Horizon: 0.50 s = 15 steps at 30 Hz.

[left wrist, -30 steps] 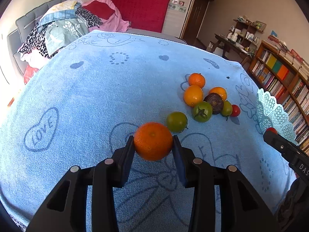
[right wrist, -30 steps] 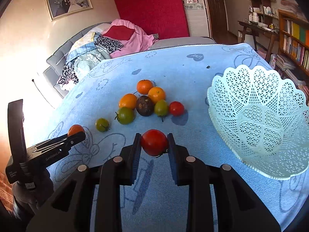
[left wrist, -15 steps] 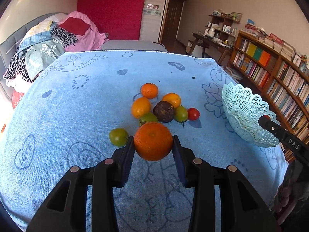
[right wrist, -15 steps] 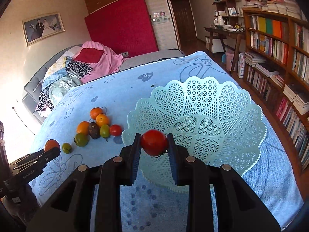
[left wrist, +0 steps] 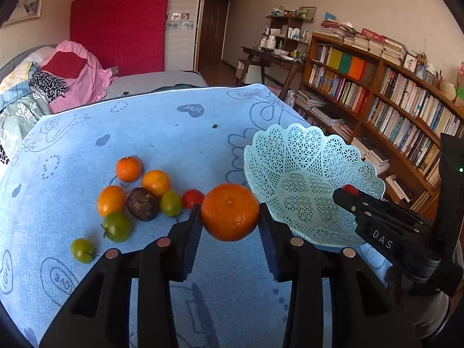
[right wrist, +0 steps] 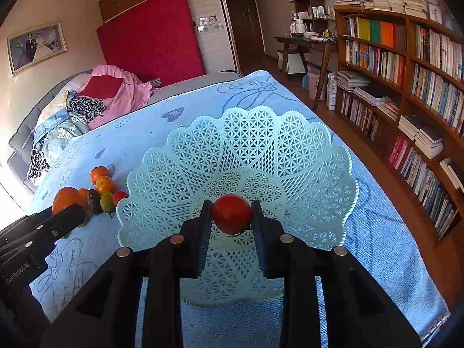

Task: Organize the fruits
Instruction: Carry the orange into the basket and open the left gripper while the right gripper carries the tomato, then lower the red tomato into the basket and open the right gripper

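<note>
basket (right wrist: 319, 156) now under right gripper (right wrist: 231, 217), red tomato (right wrist: 231, 213) clamped.

Red tomato (left wrist: 349, 188): left wrist view shows only its top, rest behind right gripper (left wrist: 346, 195) finger
Held orange (right wrist: 67, 200): lower part masked by left gripper (right wrist: 69, 210) in right wrist view
Dark fruit (right wrist: 94, 201): partly hidden, kind too small to tell
Basket (right wrist: 327, 156): near rim covered by gripper body
Book spines (left wrist: 385, 110): titles illegible
Blue towel (left wrist: 150, 133): cut off at lower edge
</note>
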Available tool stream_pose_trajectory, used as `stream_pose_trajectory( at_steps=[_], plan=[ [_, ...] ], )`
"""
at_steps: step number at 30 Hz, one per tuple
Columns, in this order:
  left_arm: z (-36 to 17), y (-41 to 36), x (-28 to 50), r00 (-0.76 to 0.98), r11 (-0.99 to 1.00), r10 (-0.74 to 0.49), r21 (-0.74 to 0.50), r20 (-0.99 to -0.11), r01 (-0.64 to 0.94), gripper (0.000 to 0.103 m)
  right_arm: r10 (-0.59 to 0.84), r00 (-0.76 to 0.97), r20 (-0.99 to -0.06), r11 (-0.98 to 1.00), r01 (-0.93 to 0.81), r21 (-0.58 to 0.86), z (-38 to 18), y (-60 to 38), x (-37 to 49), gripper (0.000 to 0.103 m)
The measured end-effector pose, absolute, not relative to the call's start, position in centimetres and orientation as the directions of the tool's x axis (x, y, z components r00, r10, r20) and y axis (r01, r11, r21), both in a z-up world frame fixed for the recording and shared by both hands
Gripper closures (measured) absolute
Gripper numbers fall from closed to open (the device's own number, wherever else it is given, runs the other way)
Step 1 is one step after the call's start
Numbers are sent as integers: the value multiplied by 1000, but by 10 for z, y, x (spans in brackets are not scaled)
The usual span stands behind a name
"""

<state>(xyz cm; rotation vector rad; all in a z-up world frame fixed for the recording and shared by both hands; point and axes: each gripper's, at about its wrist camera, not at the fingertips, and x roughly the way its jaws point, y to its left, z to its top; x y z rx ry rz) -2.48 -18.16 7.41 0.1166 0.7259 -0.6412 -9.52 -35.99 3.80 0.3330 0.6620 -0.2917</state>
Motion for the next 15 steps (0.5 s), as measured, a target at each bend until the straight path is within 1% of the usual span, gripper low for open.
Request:
stream_pose_trajectory(
  at_steps=[7,8,9,12,14,15],
  plan=[
    [70,-229,-22,514,743,-551,-106,-657,661,64,-185,768,-613,871,416,259,42,-381,-104,72],
    [69,-235,-22,506,736,-555,-105,-660,669,62,-185,772,-608,868,419,268,43,-383,-105,72],
    [70,-240,-23,505,732,-559,-105,-658,673,54,-189,775,-603,865,422,272,44,-385,-106,72],
    [71,-244,-22,506,723,-578,-115,-640,681,40,-196,786,-586,861,424,281,46,-388,-110,71],
    [71,-242,-23,515,725,-579,-111,-632,679,36,-214,789,-576,862,430,269,48,-388,-111,62],
    [71,-241,-23,523,731,-575,-108,-630,674,36,-217,790,-574,863,430,265,48,-387,-111,61]
  ],
)
